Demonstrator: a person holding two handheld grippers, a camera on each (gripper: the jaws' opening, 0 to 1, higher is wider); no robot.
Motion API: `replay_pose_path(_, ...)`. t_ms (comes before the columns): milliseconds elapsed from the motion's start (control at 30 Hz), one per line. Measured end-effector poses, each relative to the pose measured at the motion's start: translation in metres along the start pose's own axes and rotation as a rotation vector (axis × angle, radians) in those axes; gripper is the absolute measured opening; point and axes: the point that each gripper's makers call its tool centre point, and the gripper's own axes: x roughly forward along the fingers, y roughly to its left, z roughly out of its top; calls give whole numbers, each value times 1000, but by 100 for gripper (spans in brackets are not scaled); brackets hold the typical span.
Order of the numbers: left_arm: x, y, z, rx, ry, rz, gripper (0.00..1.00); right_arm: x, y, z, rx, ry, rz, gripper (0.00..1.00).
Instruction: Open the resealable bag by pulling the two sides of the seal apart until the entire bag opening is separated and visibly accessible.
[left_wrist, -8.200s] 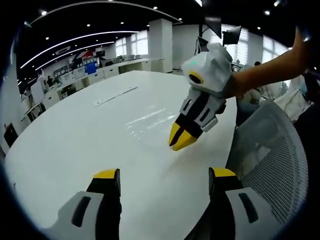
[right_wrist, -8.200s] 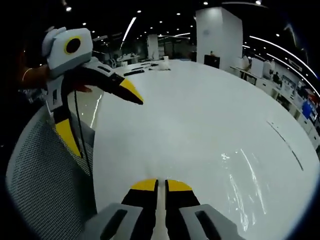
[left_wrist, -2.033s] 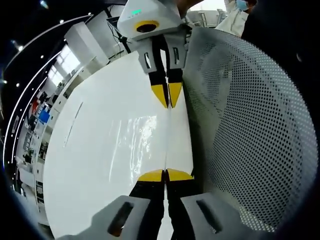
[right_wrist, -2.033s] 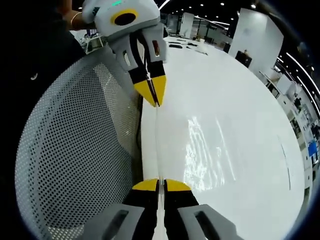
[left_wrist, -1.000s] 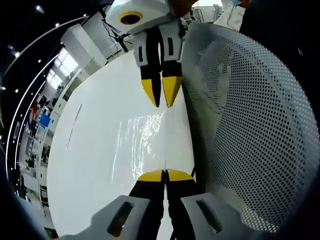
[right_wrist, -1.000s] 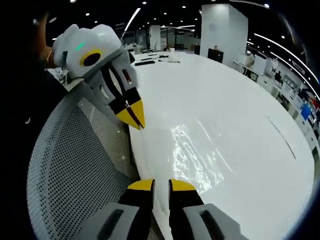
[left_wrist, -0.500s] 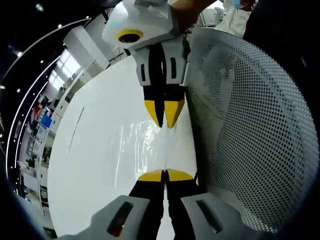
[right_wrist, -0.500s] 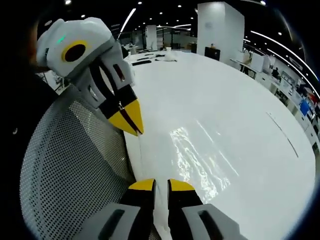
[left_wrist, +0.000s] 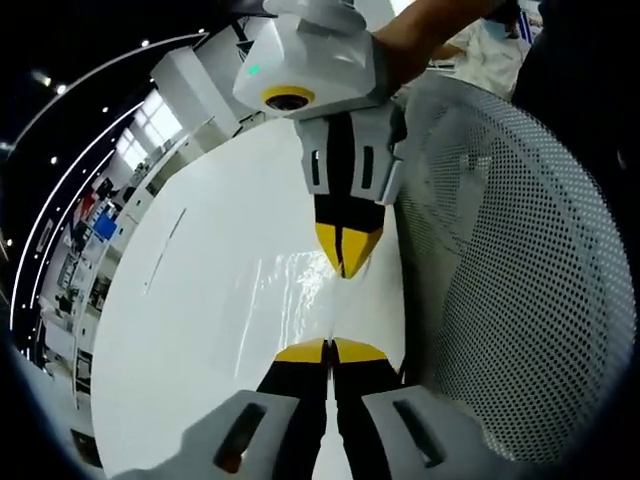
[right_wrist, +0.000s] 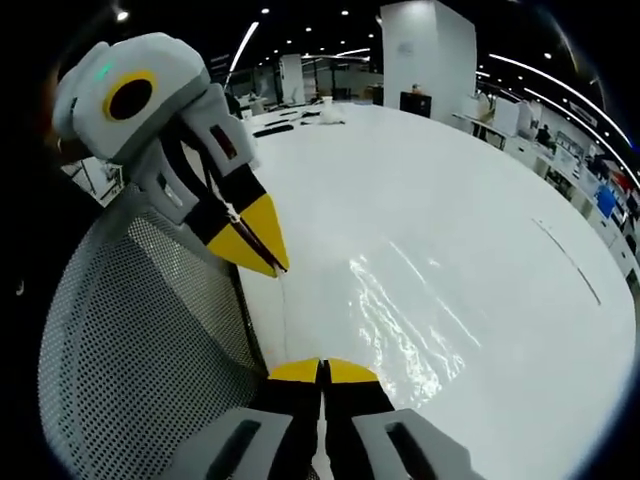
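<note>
Clear plastic, almost invisible: the resealable bag (left_wrist: 300, 290) lies flat on the white counter (left_wrist: 200, 300), right by its near edge, and mostly you just catch the glare off its wrinkles. One bag, and I can't make out any print or brand on it, or on anything else here.

Two tools on it. In the left gripper view the left tool (left_wrist: 329, 350) has its yellow tips pressed together on the bag's edge, and the right tool (left_wrist: 346, 262) comes in from the top, tips also pinched shut on that same edge, just beyond the left one. A hand (left_wrist: 420, 30) holds the right tool from behind.

The right gripper view gives the same story from the other side: right tool (right_wrist: 322, 372) clamped on the bag (right_wrist: 400, 320) at the bottom, left tool (right_wrist: 262, 250) angled in from the upper left, closed on the thin strip of bag edge running between them.

One grey mesh chair back (left_wrist: 520, 280) sits right against the counter edge. Behind that, a big open office with ceiling light strips.
</note>
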Motion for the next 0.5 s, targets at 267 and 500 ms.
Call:
replay_pose_path(267,-6,9,2,-68,-16,57,5,0,-5,7,-25,-3,-16,0)
replay_pose_path(500,-10,6,13,-132,-67,35,20,0,-11,14,-19,-12,-34,0)
